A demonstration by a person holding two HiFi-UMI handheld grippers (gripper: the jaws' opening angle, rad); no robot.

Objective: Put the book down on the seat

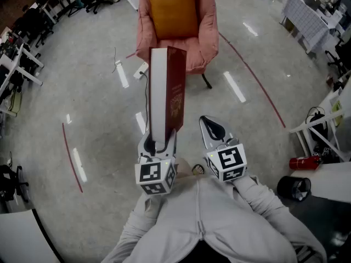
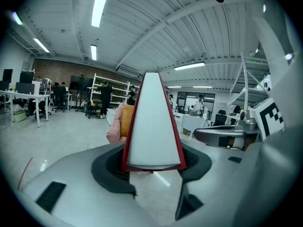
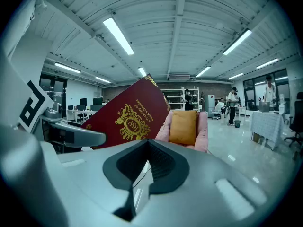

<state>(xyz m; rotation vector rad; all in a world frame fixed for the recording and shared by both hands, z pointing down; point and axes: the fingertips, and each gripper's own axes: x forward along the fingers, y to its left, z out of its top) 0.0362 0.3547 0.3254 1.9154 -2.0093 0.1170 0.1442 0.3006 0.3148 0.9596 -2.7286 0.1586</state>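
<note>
Carriage toward the chair is the step in hand, judging by how things lie: the dark red hardback book [image 1: 167, 92] with gold lettering and a white page block stands upright in the air, its lower end clamped between the fingers [image 2: 105, 169] of the left gripper [image 1: 158, 141], spine side to the right and page edges facing the person. It is not yet over the seat [image 1: 195, 55] of the pink upholstered armchair [image 1: 204, 32], which stands ahead on the grey polished floor [image 1: 98, 103], well apart from the person, with an orange-yellow square cushion [image 1: 173, 10] leaning against its back. The right gripper [image 1: 213, 126] hangs just beside the left one with its fingers drawn together and nothing between them. The next move probably calls for walking up to the armchair, tipping the book from upright toward flat, and lowering it onto the bare pink seat in front of the cushion before the left fingers let go; the tall book held by one end may swing as it tilts.
</note>
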